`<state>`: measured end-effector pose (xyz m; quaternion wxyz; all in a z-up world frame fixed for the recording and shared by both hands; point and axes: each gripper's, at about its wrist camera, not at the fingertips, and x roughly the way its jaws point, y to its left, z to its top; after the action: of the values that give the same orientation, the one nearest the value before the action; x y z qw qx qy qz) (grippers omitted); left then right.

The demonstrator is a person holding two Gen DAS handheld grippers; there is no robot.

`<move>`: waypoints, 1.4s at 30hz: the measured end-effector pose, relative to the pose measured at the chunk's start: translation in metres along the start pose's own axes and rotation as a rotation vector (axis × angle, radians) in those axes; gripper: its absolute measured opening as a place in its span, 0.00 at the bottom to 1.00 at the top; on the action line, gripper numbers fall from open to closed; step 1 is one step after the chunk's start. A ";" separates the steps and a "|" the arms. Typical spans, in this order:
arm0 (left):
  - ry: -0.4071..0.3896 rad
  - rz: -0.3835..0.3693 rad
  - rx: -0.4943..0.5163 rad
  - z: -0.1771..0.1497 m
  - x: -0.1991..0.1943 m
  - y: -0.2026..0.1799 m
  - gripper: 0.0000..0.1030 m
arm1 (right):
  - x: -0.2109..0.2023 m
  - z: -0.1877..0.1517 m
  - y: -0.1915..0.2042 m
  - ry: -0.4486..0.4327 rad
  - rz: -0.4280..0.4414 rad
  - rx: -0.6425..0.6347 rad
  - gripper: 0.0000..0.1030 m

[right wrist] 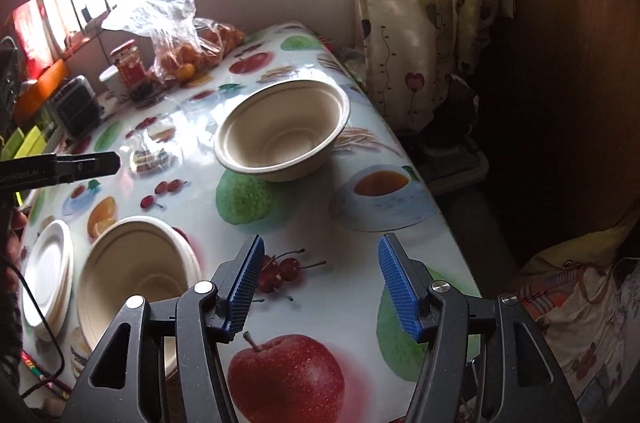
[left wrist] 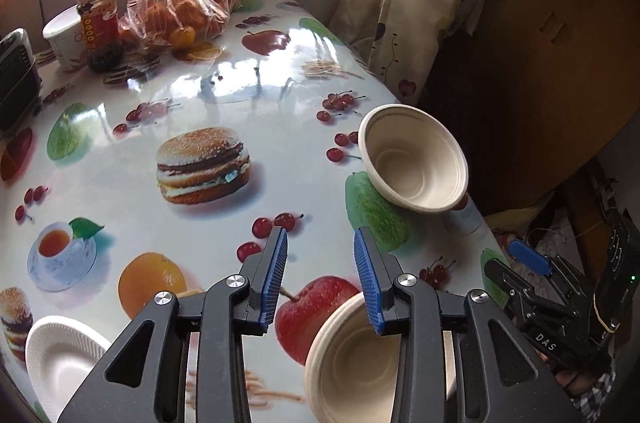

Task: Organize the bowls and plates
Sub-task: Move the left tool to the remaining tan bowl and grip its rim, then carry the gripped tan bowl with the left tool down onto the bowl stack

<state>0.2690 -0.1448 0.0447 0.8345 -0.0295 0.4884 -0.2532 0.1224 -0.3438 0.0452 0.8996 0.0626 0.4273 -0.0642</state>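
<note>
Plate stack (right wrist: 46, 273) sits at the desk's (right wrist: 304, 219) left edge, well left of both tongs; a dark cable crosses its lower part. Nested bowls (right wrist: 134, 277) lie just beside it, below the left tongs (left wrist: 320, 277) and partly covered by their right finger. Left tongs: blue pads apart, nothing between. Right tongs (right wrist: 320, 287): pads wider apart, empty, over bare desk. Single bowl (right wrist: 282, 131) stands beyond them near the desk's right edge, apart from the pads.
</note>
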 end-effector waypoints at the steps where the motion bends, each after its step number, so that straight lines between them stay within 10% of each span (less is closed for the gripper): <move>1: 0.002 0.006 0.005 0.004 0.003 -0.001 0.35 | 0.002 0.003 -0.003 -0.003 0.003 0.004 0.58; 24: 0.080 -0.028 0.097 0.070 0.073 -0.020 0.35 | 0.046 0.057 -0.020 -0.026 -0.013 0.020 0.64; 42: 0.141 -0.082 0.110 0.074 0.104 -0.027 0.22 | 0.068 0.066 -0.021 0.013 0.040 0.091 0.33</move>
<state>0.3603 -0.2298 0.0083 0.7873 0.0143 0.5299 -0.3150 0.2116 -0.3795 0.0324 0.8942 0.1125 0.4283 -0.0652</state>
